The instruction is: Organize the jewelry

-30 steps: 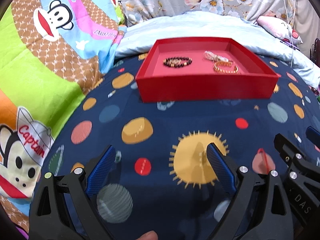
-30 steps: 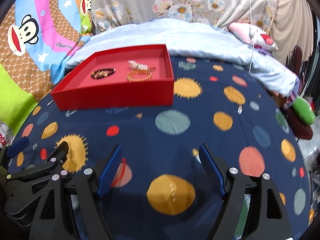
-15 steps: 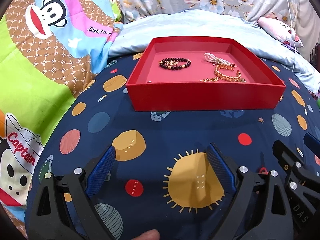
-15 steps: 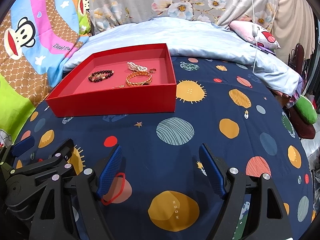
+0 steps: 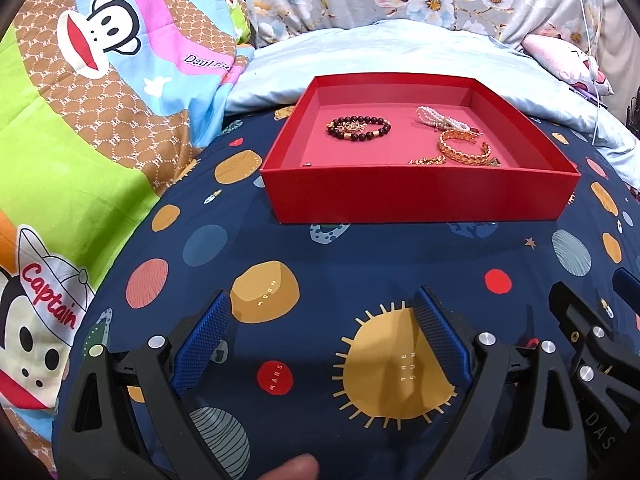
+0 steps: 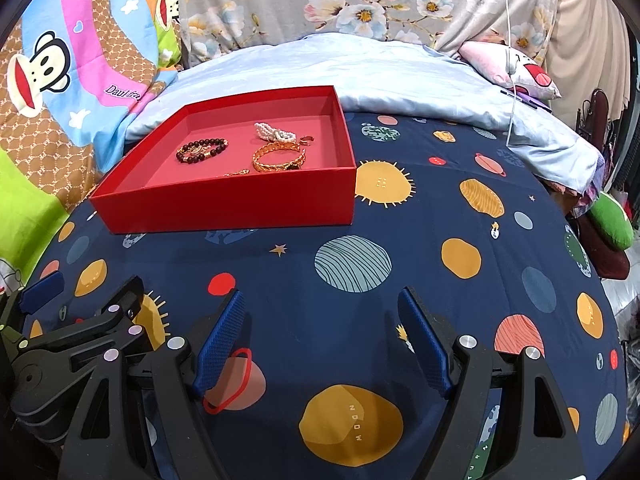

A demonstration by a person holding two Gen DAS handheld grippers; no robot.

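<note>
A red tray (image 5: 420, 196) (image 6: 240, 208) lies on the navy planet-print bedspread. Inside it lie a dark bead bracelet (image 5: 358, 128) (image 6: 200, 150), a white pearl bracelet (image 5: 438, 118) (image 6: 274, 131), a gold chain bangle (image 5: 464, 151) (image 6: 279, 157), a thin gold chain (image 5: 426, 161) and a small ring (image 6: 307, 140). My left gripper (image 5: 324, 336) is open and empty, well short of the tray. My right gripper (image 6: 322, 340) is open and empty beside it. The left gripper also shows at the lower left of the right wrist view (image 6: 80, 344).
A cartoon monkey blanket (image 5: 80, 120) lies to the left. A pale blue quilt (image 5: 380, 56) and floral fabric (image 6: 340, 4) lie behind the tray. A pink plush (image 6: 508, 64) and a white cable (image 6: 510, 60) are at the back right. The bed edge drops off at the right (image 6: 600, 240).
Both grippers have lifted and drawn back slightly, so the tray's inside shows more fully. Both stay open and empty. The jewelry has not moved.
</note>
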